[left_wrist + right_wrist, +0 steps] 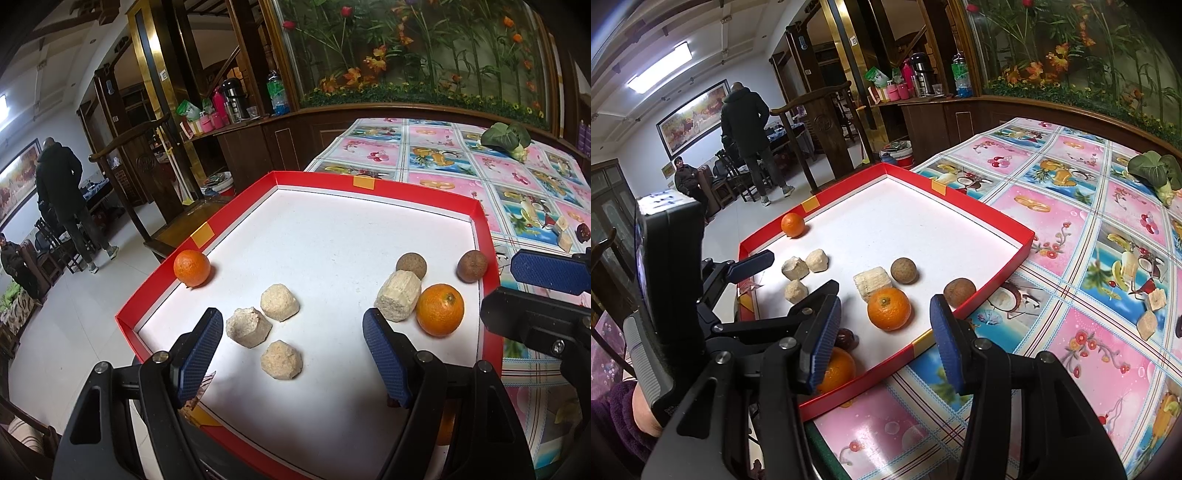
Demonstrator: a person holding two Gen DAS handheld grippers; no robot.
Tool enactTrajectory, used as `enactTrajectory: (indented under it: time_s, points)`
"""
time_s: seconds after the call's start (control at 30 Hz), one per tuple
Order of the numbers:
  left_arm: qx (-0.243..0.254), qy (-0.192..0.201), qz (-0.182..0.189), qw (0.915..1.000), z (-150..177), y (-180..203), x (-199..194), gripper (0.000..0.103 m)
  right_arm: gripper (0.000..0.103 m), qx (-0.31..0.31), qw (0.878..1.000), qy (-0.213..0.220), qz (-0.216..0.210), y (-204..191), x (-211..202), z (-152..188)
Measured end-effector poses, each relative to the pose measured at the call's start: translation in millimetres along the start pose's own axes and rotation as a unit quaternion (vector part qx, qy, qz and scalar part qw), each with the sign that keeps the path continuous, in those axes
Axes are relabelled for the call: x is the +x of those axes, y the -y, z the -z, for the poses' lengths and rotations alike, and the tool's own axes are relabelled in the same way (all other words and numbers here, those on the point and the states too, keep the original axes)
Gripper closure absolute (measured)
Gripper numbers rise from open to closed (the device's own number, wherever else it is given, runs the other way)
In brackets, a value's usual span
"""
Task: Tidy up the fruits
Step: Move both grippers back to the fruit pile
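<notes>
Both grippers hang empty, left (291, 354) wide, right (886, 338) narrower, over the tray (997, 284) where the oranges (888, 308) sit loose, so a sloppy pinch could roll one off the bench (1071, 258).

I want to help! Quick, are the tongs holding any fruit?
Left tongs: open, holding nothing.
Right tongs: open, holding nothing.

Two close wrist views, downward — shared tray (491, 258)
</notes>
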State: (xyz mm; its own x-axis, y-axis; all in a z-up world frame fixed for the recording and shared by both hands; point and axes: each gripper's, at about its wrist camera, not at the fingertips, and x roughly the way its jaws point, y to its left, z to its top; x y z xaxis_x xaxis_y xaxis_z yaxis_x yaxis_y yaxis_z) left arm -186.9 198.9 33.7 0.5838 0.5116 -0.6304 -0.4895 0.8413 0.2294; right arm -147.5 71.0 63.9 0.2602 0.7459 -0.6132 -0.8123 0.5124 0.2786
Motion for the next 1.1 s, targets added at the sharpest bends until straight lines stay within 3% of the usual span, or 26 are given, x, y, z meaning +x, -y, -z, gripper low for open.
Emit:
enactTrajectory:
  time_s: [0.13, 0.37, 0.53, 0.77, 0.97, 1.1]
  points:
    - [0.010, 0.017, 0.007, 0.9998, -8, 11, -12, 0.025, 0.051, 0.005, 1.000, 0.002, 0.003, 7, -4, -3]
    - [0.052, 0.042, 0.038, 0.9970, -27, 53, -30, 0.025, 0.051, 0.045, 0.998, 0.017, 0.032, 58, -31, -5]
    - [0.089, 0.043, 0.081, 0.9918, -34, 97, -39, 0.025, 0.051, 0.068, 0.994, 0.021, 0.083, 110, -60, 5]
    - [0.129, 0.032, 0.146, 0.9804, -43, 154, -42, 0.025, 0.051, 0.103, 0.977, 0.038, 0.184, 193, -111, 22]
    - [0.146, 0.015, 0.172, 0.9740, -47, 190, -33, 0.025, 0.051, 0.141, 0.960, 0.009, 0.240, 253, -128, 37]
    - [0.147, -0.002, 0.186, 0.9714, -47, 202, -25, 0.025, 0.051, 0.131, 0.960, -0.023, 0.245, 255, -113, 40]
